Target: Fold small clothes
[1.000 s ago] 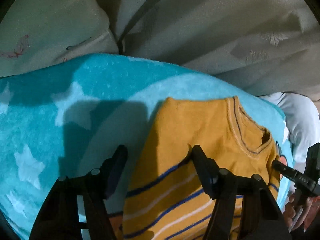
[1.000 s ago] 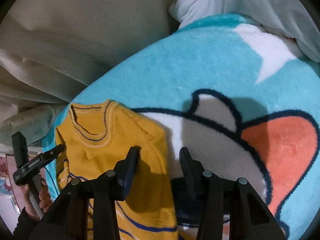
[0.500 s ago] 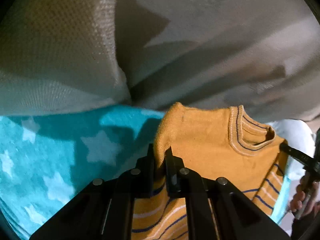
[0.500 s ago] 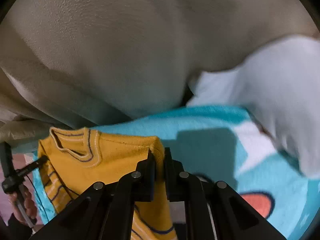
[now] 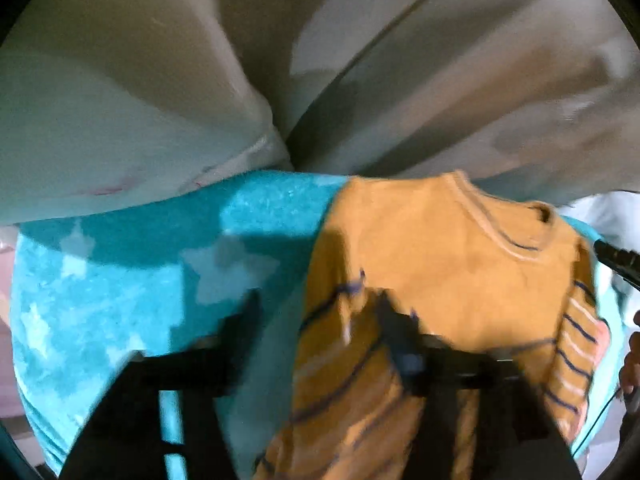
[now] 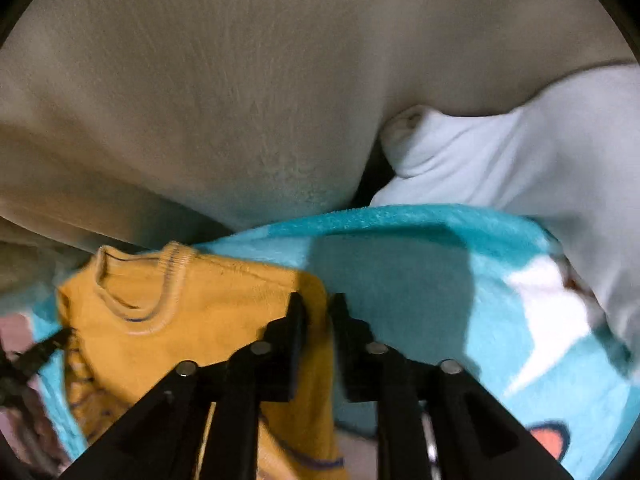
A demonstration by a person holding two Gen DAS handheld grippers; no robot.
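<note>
A small mustard-yellow sweater with navy and white stripes [image 5: 432,256] lies on a turquoise blanket [image 5: 120,280], collar toward the far edge. My left gripper [image 5: 316,312] is open over the sweater's left shoulder edge, the picture blurred. In the right wrist view the sweater [image 6: 192,312] lies at lower left, and my right gripper [image 6: 318,312] has its jaws nearly together on the sweater's right shoulder edge, a narrow gap showing. The right gripper's tip also shows in the left wrist view [image 5: 616,260].
Beige bedding [image 5: 400,60] rises behind the blanket. A white cloth [image 6: 520,152] lies at the right in the right wrist view. The blanket [image 6: 440,280] has white and orange cartoon patches.
Both grippers were shut on the sweater's shoulders half a second ago. The left has now opened wide and let go; the right has started to part. The sweater has settled onto the blanket.
</note>
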